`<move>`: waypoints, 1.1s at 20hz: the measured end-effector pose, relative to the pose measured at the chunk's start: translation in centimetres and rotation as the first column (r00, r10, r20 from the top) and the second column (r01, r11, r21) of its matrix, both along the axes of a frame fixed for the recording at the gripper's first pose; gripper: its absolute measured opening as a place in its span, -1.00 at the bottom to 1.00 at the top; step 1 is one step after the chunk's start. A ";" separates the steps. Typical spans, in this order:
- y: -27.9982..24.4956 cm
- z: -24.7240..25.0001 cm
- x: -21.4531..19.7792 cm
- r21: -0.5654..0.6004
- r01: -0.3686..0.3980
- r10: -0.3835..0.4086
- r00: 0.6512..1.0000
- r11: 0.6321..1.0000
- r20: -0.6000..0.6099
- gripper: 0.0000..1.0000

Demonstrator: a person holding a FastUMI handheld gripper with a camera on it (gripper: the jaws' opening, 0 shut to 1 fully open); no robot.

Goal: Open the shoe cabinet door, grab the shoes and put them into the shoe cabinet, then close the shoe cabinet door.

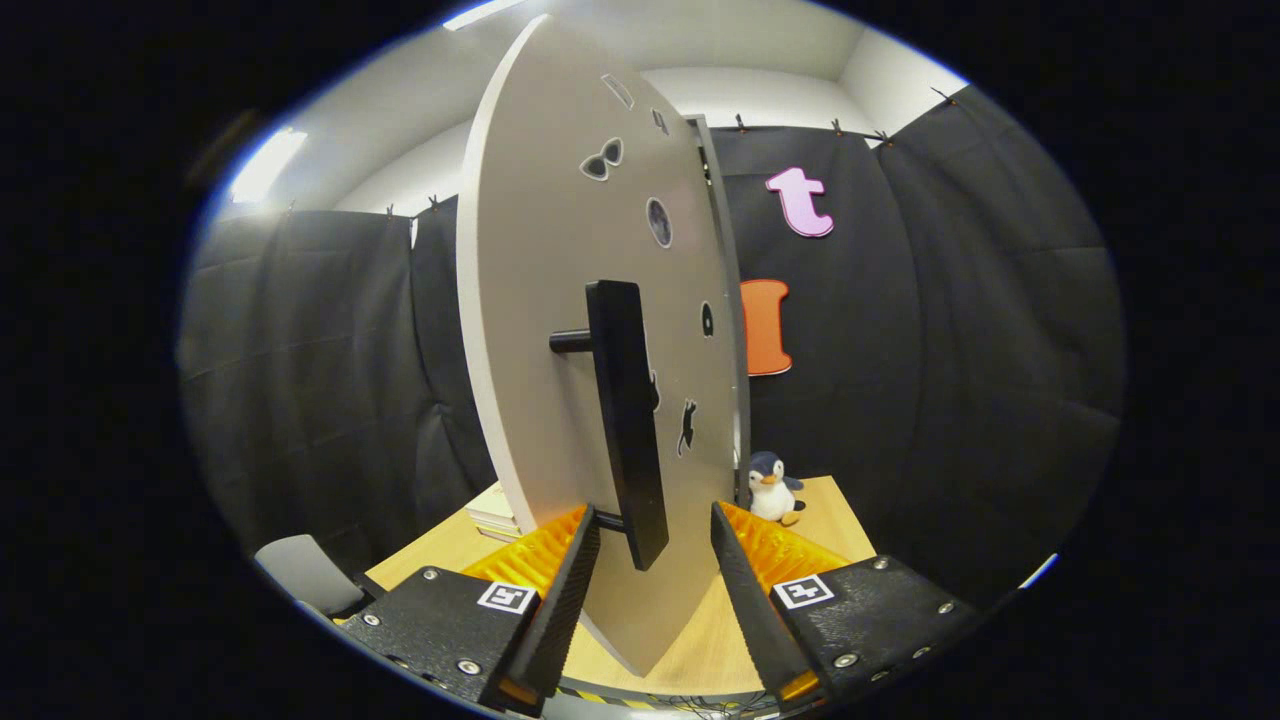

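Here the gripper (655,520) is spread wide, its two fingers (560,590) standing on either side of the long black handle (628,420) of the shoe cabinet door (540,300). The lower end of the handle hangs in the gap between the fingertips; neither finger clearly presses on it, the right one standing plainly apart from it.

The door is a pale grey panel, seen nearly edge-on and swung out toward the near side, with small dark stickers (602,160) scattered over its face. The handle is fixed to it by short black posts. Behind the door, on the right, the edge of the cabinet (722,250) rises just beside it.

On the wooden table (700,640), far right of the door's foot, a small plush penguin (773,487) stands upright. To the left of the door, a stack of books (495,515) lies on the table. Further left and nearer, the back of a grey chair (305,572) shows beside the table.
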State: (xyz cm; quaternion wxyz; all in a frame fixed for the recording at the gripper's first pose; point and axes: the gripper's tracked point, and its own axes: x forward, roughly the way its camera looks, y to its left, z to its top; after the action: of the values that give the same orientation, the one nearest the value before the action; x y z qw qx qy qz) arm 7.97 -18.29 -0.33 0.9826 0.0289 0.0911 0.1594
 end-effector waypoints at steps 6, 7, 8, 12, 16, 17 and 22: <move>3.7 -0.2 1.4 0.021 -0.103 0.103 0.995 0.994 0.013 0.63; 4.3 0.1 1.9 0.000 -0.113 0.113 0.993 0.994 0.029 0.67; 4.9 0.1 2.2 -0.008 -0.126 0.126 0.991 0.992 0.037 0.69; 8.4 -0.6 3.6 0.025 -0.184 0.183 0.983 0.983 0.021 0.78; 12.5 -0.5 6.0 0.032 -0.216 0.216 0.976 0.976 0.023 0.85; 13.6 -0.4 6.7 0.024 -0.224 0.223 0.974 0.974 0.028 0.86; 19.4 -0.2 9.2 -0.020 -0.216 0.217 0.976 0.976 0.037 0.88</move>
State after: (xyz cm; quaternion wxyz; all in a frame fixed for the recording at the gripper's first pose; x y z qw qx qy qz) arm 17.13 1.10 -0.55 0.9612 0.0079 0.0757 0.2652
